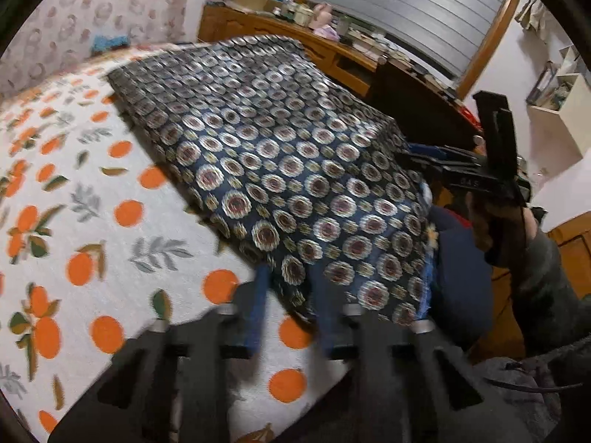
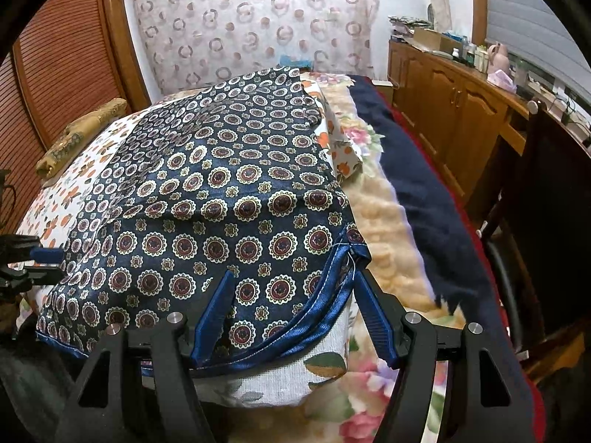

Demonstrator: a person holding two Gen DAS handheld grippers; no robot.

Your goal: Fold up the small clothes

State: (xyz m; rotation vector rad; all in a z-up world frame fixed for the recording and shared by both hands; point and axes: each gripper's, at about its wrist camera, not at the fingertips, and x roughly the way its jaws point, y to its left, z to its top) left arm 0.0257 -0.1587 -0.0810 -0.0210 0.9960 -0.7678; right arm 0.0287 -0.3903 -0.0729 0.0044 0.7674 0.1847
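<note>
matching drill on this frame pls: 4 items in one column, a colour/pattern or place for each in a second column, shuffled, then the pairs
Items:
1. garment
2. bed sheet
3. blanket
4. cabinet

Descriptions:
A. plain dark navy, along the bed's far side in the right wrist view
B. brown wood, against the wall under the window
C. white with orange fruit and leaves
D. navy with round medallion print and shiny blue hem

Pairs: 1-D, 2-C, 3-A, 4-B
</note>
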